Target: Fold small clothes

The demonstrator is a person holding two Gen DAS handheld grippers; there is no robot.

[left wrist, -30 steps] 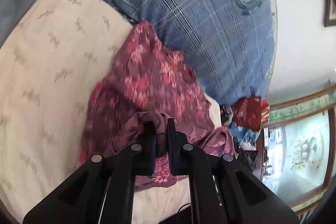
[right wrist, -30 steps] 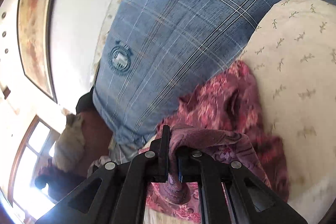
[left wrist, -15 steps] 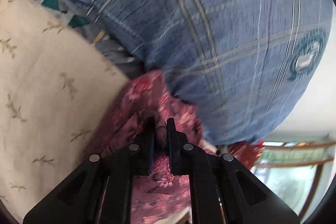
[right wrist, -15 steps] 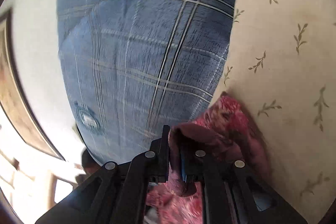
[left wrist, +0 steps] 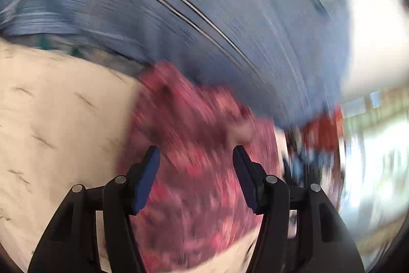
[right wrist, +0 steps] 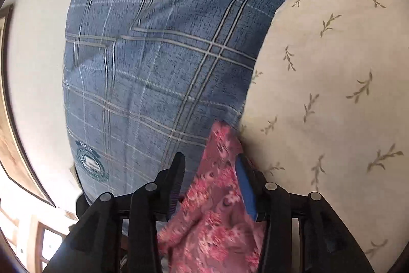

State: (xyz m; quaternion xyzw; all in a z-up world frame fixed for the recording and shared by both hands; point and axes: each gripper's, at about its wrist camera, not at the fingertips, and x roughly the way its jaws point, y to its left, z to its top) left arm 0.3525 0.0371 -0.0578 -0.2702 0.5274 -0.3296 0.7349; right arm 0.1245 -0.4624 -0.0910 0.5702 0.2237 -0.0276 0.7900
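A maroon floral garment (left wrist: 202, 145) lies on the cream leaf-print sheet (left wrist: 58, 119), against a blue plaid pillow (left wrist: 204, 17). My left gripper (left wrist: 195, 157) is open and empty, its jaws spread wide just above the cloth; this view is motion-blurred. In the right wrist view the garment (right wrist: 219, 196) lies between and under the jaws of my right gripper (right wrist: 212, 165), which is open. Its tip reaches the seam between the pillow (right wrist: 153, 68) and the sheet (right wrist: 332, 94).
A white wall (right wrist: 33, 42) stands behind the pillow. A red object (left wrist: 322, 129) and a bright window area (left wrist: 373, 157) show past the bed's edge on the left view's right side. A framed picture (right wrist: 15, 157) hangs at left.
Both grippers have opened and let go of the garment's edge they were pinching. The garment has dropped onto the sheet by the pillow. The left camera is moving fast.
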